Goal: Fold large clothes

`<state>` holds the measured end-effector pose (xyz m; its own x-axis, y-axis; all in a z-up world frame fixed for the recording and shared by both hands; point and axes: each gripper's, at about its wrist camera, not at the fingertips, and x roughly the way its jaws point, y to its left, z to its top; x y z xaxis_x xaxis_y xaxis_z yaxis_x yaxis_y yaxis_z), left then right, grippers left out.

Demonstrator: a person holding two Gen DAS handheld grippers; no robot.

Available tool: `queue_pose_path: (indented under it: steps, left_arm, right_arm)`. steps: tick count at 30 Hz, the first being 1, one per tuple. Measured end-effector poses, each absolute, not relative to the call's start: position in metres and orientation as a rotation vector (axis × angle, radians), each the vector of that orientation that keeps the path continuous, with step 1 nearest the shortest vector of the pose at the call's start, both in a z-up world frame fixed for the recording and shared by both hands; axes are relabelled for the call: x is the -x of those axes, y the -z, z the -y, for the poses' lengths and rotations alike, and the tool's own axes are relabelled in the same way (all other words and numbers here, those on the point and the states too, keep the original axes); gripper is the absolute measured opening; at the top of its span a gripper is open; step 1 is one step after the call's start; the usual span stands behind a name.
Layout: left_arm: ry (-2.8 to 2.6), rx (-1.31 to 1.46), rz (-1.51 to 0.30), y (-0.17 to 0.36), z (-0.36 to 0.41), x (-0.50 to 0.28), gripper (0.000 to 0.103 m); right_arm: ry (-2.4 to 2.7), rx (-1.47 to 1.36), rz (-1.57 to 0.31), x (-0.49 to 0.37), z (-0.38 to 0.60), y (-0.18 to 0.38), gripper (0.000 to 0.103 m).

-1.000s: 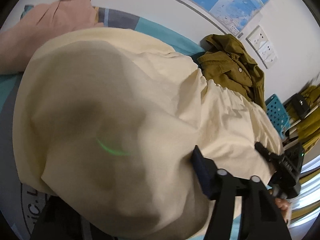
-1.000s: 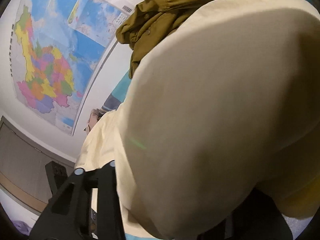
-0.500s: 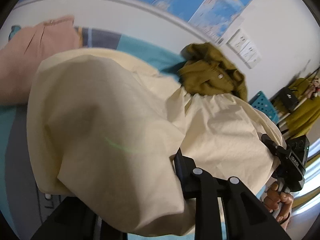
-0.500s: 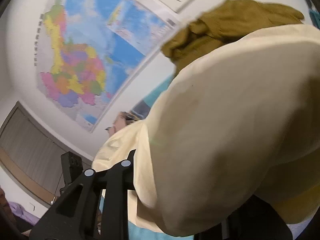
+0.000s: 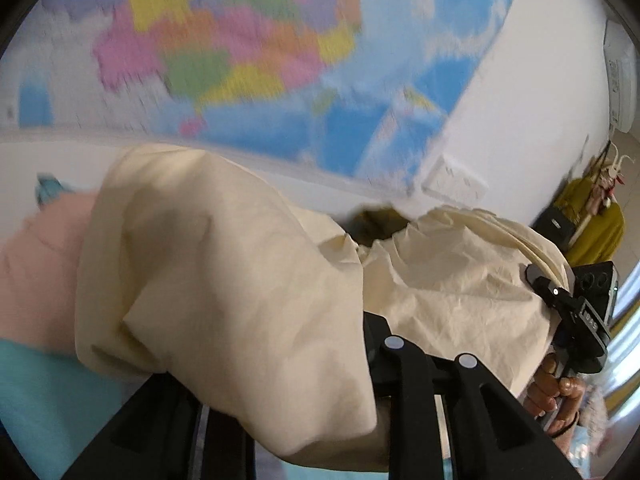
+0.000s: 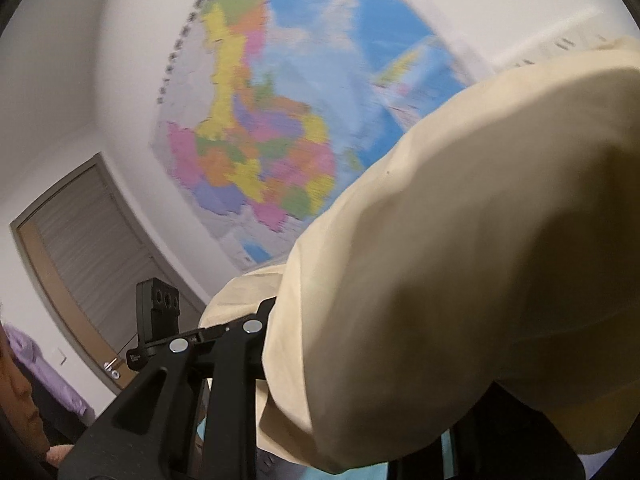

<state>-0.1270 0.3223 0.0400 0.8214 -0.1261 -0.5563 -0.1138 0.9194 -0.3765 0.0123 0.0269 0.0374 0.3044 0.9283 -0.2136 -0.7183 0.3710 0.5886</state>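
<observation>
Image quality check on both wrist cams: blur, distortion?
Left wrist: wall map smeared by motion blur, cream garment fairly sharp; fisheye bends the wall line, dark corner vignette. Right wrist: map blurred too, door curved by the lens, garment shaded underneath.

Forward passage for the left gripper [image 5: 320, 380] is blocked by draped cream cloth [image 5: 224, 280]. The same cloth fills the right gripper's [image 6: 340, 380] front. Beyond stands the wall with its map [image 6: 264, 140]. A pink garment [image 5: 40, 272] lies to the left.
</observation>
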Motion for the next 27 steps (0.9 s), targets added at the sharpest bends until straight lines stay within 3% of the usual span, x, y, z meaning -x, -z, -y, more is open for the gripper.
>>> queue_pose_path:
  steps: [9,18,21,25,27]
  left_arm:
    - [-0.239,0.331,-0.464,-0.107,-0.424,0.134,0.022]
    - [-0.495,0.293,-0.373,-0.113,-0.548,0.143,0.022]
    - [-0.592,0.332,-0.394,-0.057,-0.599,0.155,0.022]
    - [-0.690,0.489,-0.635,0.060,-0.658,0.158,0.022]
    - [-0.717,0.531,-0.668,0.090,-0.668,0.165,0.031]
  right_arm:
    - [-1.319,-0.393,-0.510,-0.041,-0.164,-0.069,0.024]
    - [-1.453,-0.346,-0.458,-0.031,-0.317,-0.036,0.024]
    - [-1.465,-0.293,-0.603,-0.023,-0.361,0.032,0.024]
    - [-1.411,-0.215,-0.953,-0.017,-0.396,0.134,0.027]
    - [-1.399,-0.248,-1.018,-0.014,-0.392,0.155,0.035]
